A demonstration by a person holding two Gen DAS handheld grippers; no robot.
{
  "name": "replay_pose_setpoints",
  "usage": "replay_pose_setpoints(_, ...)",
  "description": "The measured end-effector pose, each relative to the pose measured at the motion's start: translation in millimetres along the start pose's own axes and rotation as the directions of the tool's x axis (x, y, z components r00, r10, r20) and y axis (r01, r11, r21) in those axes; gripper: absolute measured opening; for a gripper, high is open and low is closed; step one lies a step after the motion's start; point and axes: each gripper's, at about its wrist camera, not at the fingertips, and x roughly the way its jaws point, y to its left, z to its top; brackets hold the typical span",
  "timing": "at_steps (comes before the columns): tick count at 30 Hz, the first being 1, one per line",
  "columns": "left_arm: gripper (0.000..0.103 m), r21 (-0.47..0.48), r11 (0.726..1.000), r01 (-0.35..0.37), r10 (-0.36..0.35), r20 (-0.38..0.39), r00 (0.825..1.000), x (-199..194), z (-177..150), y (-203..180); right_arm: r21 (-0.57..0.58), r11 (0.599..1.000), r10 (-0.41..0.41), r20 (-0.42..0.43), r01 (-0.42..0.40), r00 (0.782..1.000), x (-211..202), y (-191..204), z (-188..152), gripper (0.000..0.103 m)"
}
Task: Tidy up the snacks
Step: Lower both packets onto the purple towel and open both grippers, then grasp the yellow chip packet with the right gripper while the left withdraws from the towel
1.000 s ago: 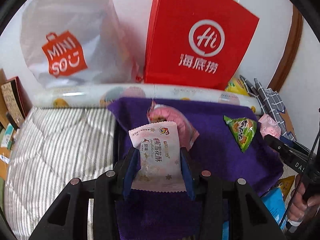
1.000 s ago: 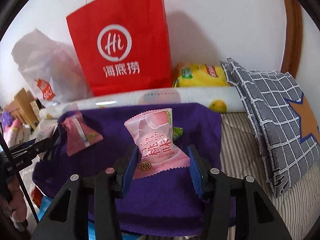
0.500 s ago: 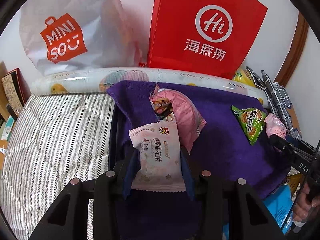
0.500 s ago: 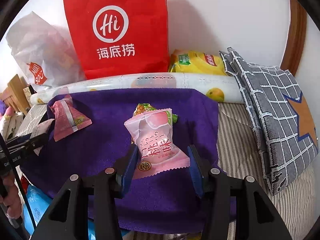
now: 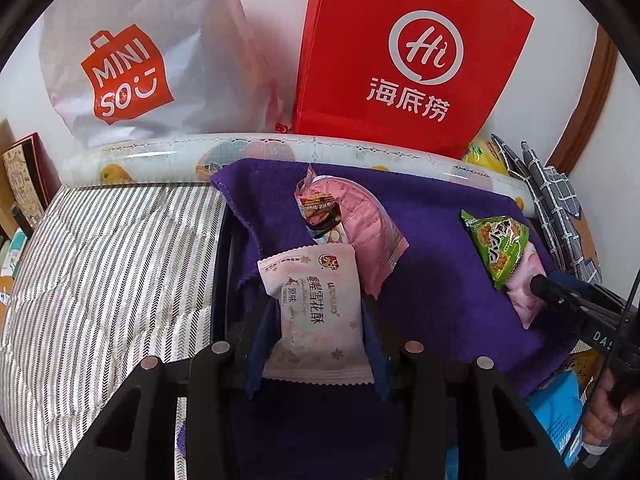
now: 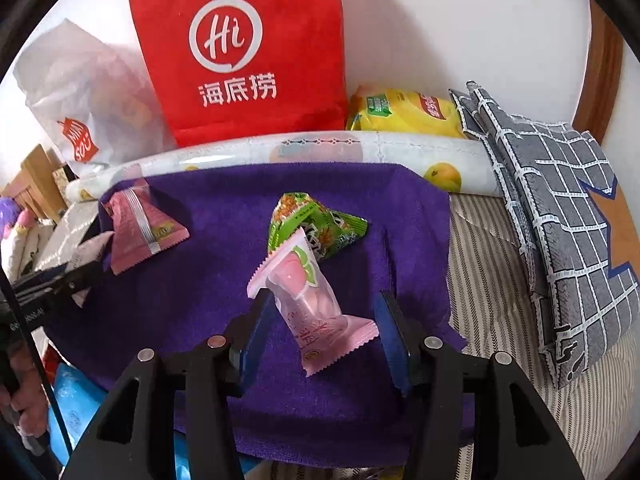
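A purple towel [image 6: 200, 280] fills the middle of both views, below a red paper bag [image 6: 240, 60] at the top. In the lower centre of the left view, the left gripper [image 5: 316, 340] clamps a white snack packet [image 5: 316, 312]. In the lower centre of the right view, the right gripper's [image 6: 324, 336] jaws are opening; the pink peach candy packet [image 6: 312, 308] lies between them, touching only the left pad, with a green snack packet [image 6: 316, 220] just above.
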Motion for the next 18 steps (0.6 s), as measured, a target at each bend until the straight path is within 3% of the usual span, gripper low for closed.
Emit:
replay_pose_setpoints(6, 0.046, -0.002, 1.000, 0.019, -0.019, -0.010, 1.000, -0.3, 1.1, -0.9, 0.013, 1.000, 0.019, 0.037, -0.020, 0.999, -9.4, 2.5, 3.1, 0.065)
replay_pose_setpoints(18, 0.052, -0.074, 0.996, 0.054, -0.051, 0.031, 0.998, -10.2, 6.2, 11.3, 0.016, 0.999, 0.027, 0.124, -0.030, 0.992, -25.1, 7.6, 3.8, 0.064)
